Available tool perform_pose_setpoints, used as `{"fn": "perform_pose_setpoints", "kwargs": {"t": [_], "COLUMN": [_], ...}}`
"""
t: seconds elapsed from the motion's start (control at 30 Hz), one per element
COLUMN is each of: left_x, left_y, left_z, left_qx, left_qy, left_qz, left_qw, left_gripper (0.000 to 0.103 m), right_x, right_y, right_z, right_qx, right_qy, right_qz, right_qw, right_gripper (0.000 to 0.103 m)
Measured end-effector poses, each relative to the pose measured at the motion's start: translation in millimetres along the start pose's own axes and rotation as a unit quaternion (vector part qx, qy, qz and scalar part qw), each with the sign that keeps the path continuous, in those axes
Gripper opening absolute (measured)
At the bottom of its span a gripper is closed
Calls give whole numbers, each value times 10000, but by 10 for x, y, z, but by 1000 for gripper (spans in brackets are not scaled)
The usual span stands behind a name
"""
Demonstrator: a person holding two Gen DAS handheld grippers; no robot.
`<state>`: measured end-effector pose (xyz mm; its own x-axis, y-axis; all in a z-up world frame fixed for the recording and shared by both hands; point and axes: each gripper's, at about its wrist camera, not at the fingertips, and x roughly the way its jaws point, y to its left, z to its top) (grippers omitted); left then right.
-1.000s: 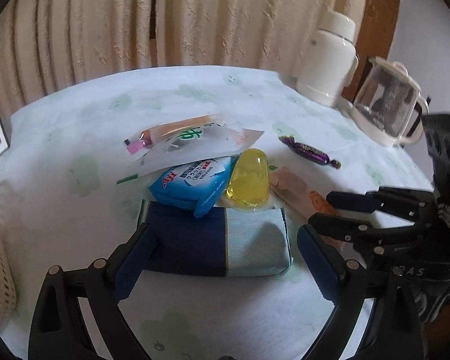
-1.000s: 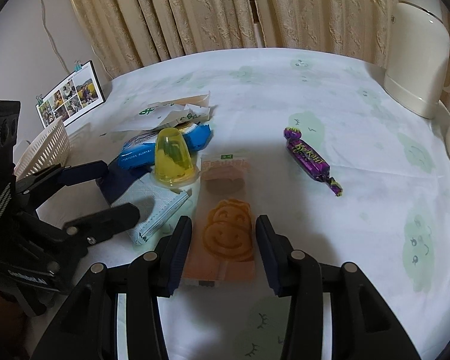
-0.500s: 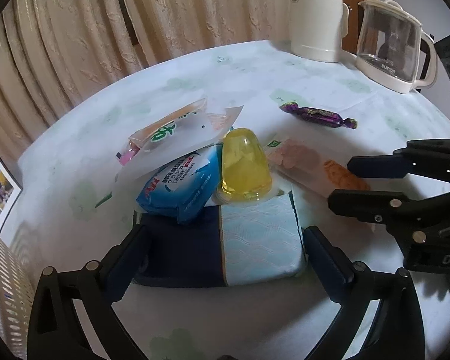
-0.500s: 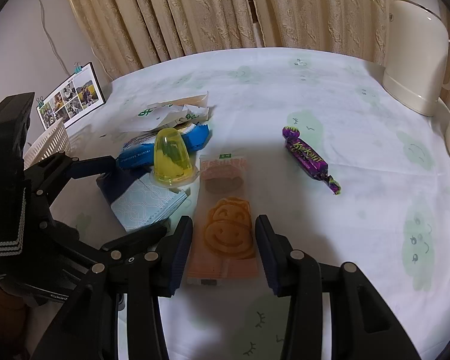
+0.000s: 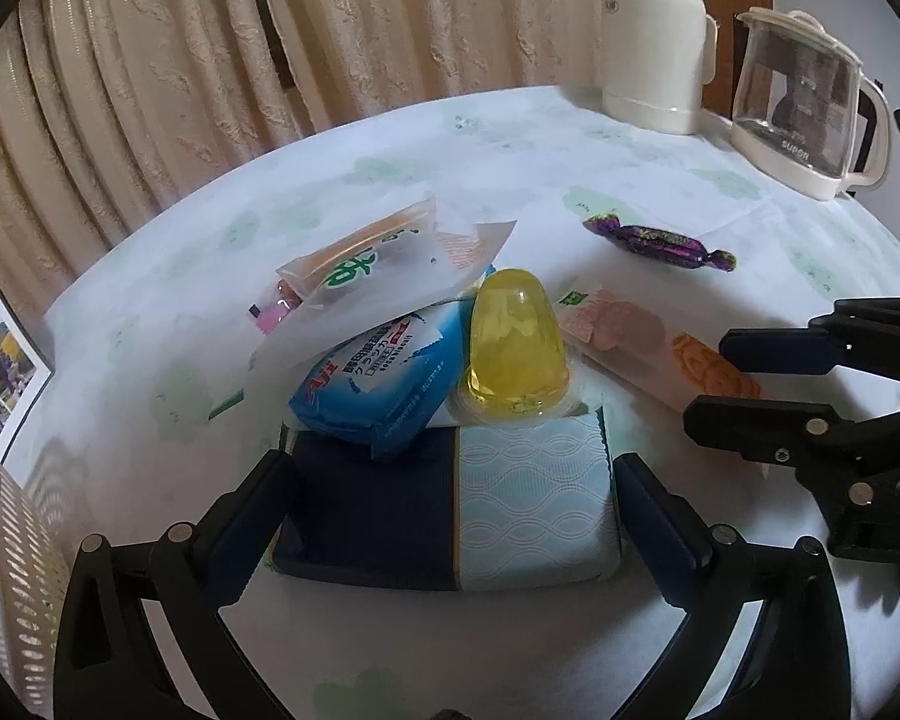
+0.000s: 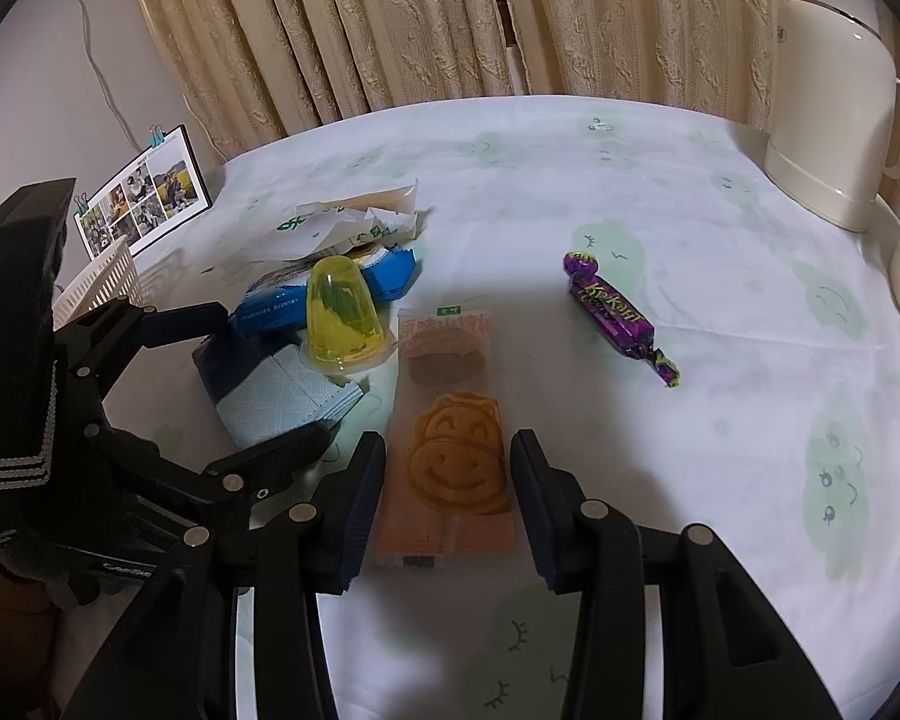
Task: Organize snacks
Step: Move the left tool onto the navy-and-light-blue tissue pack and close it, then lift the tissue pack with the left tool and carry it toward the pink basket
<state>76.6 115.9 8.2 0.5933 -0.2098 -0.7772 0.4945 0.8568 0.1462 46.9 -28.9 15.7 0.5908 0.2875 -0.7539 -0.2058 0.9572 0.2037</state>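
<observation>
Left wrist view. Left tongs spread wide, one finger on each short end of the tissue pack at lower centre of frame; fingers look just beside or barely touching the ends, cannot tell if pressing. Pack is soft, light, film-wrapped: judged to squash under a squeeze and slip a little, so grip across the short ends, low on the body. A blue biscuit packet and a yellow jelly cup lean on its far edge; lifting may tip them. White paper bag lies behind, purple candy at upper right, white basket at lower left edge.

Right wrist view. Right tongs spread, fingers either side of the orange smiley snack pack at lower centre, small gaps on both sides, not yet pinching. Pack is flat, thin, light, slick wrapper, contents likely brittle: take by the long edges near its near end, gentle squeeze. It lies flat on the surface, just right of the tissue pack.
</observation>
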Motion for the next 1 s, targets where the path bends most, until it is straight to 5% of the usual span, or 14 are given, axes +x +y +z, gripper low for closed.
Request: {"fn": "perform_pose_setpoints", "kwargs": {"t": [0.6,0.77,1.0], "left_x": [49,-70,-167], "left_y": [69,-43,-42], "left_z": [36,-23,-60], "left_qx": [85,356,206], "left_qy": [31,-238,-360], "left_qz": [-220,-252,-394], "left_qw": [9997,9988,9984], "left_gripper": [102,75,65], "right_x": [-5,-4,-6], "right_y": [-7,-6,-5], "right_z": [-7,-7,-6], "right_qx": [-6,-7,1], "right_qy": [-10,-10,-11], "right_qz": [-5,-7,-1], "right_qw": [10000,10000,10000], "right_gripper": [41,42,42]}}
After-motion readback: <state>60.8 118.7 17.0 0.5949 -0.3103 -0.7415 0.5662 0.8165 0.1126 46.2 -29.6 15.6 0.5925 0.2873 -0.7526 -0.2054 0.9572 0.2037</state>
